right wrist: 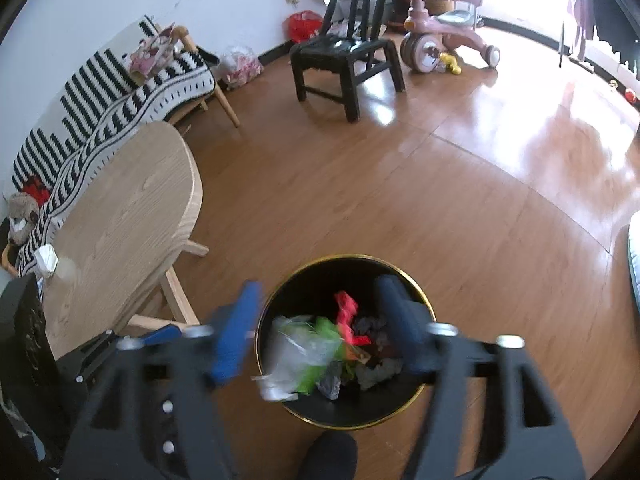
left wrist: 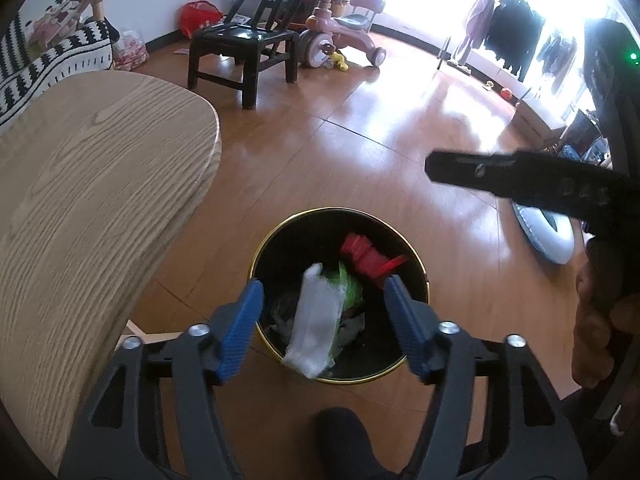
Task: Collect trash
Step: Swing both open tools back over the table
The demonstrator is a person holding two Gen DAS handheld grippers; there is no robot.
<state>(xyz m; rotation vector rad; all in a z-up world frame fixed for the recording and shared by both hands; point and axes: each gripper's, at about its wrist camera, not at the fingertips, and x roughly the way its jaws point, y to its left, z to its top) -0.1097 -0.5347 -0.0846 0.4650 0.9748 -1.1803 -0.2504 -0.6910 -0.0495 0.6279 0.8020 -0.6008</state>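
A black trash bin with a gold rim (left wrist: 416, 360) (right wrist: 424, 300) stands on the wood floor. It holds red (left wrist: 362, 254), green and grey trash. A clear plastic bag (left wrist: 316, 320) (right wrist: 288, 356) is in the air just above the bin's near side, between the left fingers but apart from them. My left gripper (left wrist: 324, 320) is open over the bin. My right gripper (right wrist: 316, 324) is open and empty over the bin; its black body (left wrist: 520, 180) shows at the right of the left wrist view. A crumpled white tissue (right wrist: 46, 260) lies on the wooden table (right wrist: 120, 232).
The wooden table (left wrist: 80, 200) is left of the bin. A black chair (right wrist: 344, 56), a pink tricycle (right wrist: 444, 36), a striped sofa (right wrist: 100, 112) and a red bag (right wrist: 304, 24) are farther back. A white object (left wrist: 544, 236) lies on the floor at right.
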